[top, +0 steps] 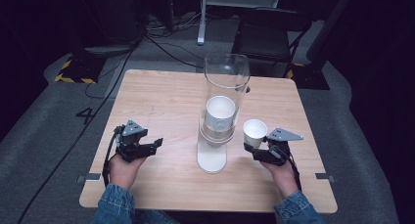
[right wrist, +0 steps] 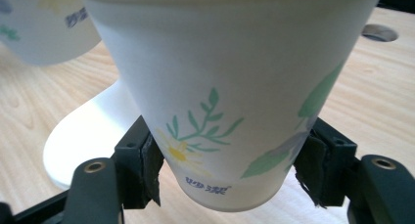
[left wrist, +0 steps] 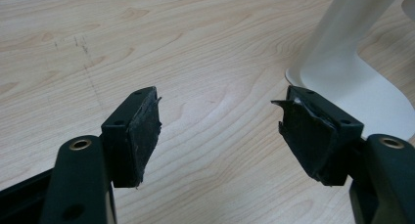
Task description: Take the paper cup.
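On the wooden surface, just right of the clear cup dispenser, the right gripper is holding a single paper cup upright, its jaws closing on the cup's lower wall from both sides. The left gripper is resting well apart on the other side, its jaws standing wide and gripping nothing.

Judging from this, one cup is already out of the dispenser, while a stack of cups is sitting inside the tube above the white base; setting the held cup down, or drawing more, is looking like what remains.

From the right gripper view, the paper cup is showing its printed flowers and leaves, with pads pressing its sides, details lost from above. From the left gripper view, the white base and bare wood are lying between the spread pads, confirming nothing is being held there. Only the high view is giving the whole layout.
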`<action>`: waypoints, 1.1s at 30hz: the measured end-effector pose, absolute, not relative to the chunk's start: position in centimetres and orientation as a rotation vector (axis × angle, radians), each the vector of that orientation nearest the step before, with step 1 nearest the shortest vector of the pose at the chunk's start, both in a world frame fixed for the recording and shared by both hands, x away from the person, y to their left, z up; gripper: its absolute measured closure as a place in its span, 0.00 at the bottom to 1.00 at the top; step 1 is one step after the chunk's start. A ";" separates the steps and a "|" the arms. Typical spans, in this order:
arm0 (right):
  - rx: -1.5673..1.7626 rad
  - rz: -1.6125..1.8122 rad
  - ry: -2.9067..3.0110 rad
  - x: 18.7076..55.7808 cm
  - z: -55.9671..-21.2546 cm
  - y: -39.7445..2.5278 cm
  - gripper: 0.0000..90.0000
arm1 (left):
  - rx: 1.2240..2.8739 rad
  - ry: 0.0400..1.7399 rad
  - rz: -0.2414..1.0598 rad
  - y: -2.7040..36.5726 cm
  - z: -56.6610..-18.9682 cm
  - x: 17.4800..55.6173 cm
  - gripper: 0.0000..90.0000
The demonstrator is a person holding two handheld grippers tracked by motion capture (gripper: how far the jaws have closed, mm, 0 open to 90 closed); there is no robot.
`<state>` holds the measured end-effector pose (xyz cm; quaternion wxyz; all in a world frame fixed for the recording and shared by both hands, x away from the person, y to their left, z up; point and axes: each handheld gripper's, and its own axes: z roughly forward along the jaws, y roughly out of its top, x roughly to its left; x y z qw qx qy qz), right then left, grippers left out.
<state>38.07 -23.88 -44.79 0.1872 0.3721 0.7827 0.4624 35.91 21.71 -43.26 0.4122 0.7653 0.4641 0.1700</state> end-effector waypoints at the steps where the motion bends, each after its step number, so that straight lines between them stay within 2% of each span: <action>1: 1.047 1.301 2.197 38.2 -44.6 -24.0 0.38 | 1.927 1.169 0.429 21.8 -43.3 35.9 0.34; 15: 1.148 1.286 2.104 41.0 -44.5 -26.9 0.38 | 1.924 1.197 0.442 22.7 -43.3 34.9 0.34; 33: 1.331 1.161 2.133 45.3 -48.5 -28.4 0.37 | 1.899 1.249 0.467 24.5 -43.6 33.0 0.34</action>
